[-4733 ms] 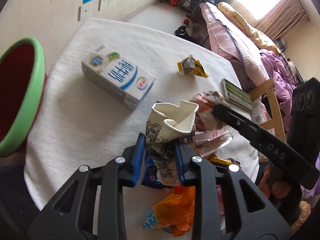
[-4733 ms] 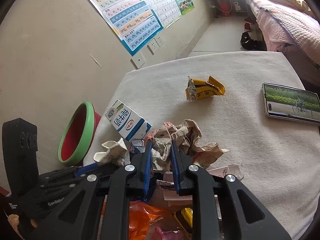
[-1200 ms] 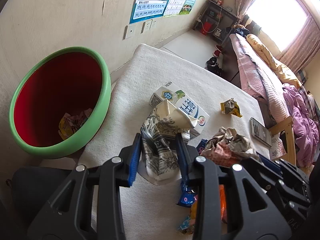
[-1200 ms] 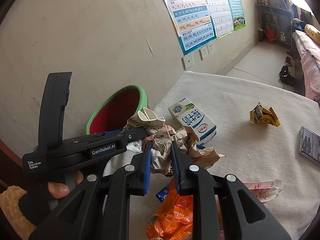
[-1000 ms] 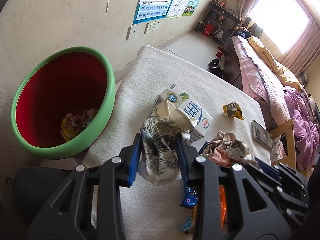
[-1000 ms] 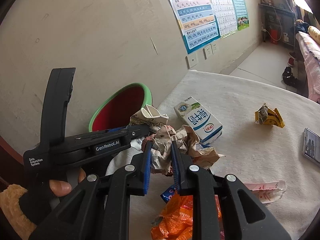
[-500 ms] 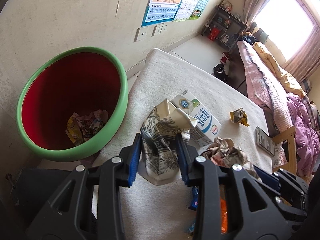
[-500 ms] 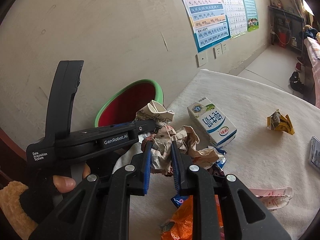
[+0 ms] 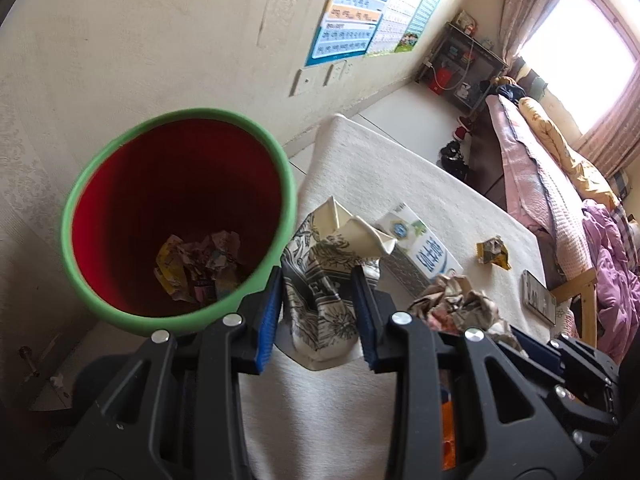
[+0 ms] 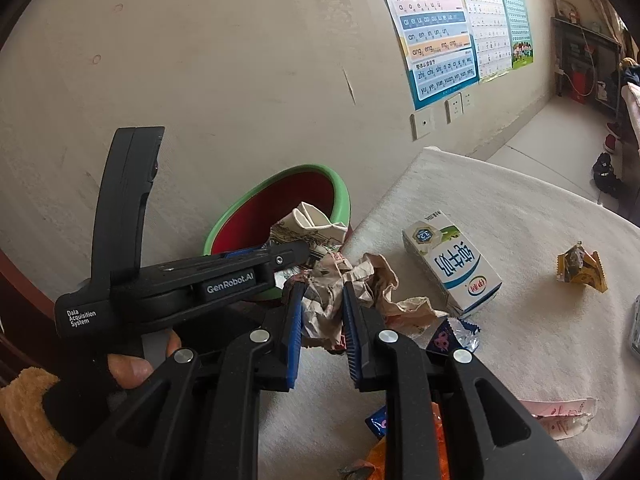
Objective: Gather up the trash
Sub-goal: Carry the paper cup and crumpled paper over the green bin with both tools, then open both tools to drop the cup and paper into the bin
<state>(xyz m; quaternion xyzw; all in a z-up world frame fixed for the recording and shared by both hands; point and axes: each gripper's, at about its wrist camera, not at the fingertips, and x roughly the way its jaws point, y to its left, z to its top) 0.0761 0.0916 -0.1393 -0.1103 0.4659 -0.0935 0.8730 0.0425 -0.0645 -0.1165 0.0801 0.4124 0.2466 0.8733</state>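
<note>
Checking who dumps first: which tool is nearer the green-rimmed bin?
Left. The left tool, gripping the crushed cup, is at the bin rim; the right tool, holding crumpled paper, sits behind it over the table.

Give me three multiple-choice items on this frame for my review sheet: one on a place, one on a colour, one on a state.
1. Where does the milk carton lie?
A. on the white table
B. in the bin
C. on the floor

2. What colour is the inside of the bin?
A. blue
B. red
C. yellow

3. What is the state of the left gripper?
A. open, nothing in it
B. shut on the crushed paper cup
C. shut on the milk carton

Key: 1 A, the carton rests on the table's white cover; 2 B, red walls under a green rim; 3 B, the blue fingers press the cup's sides.
</note>
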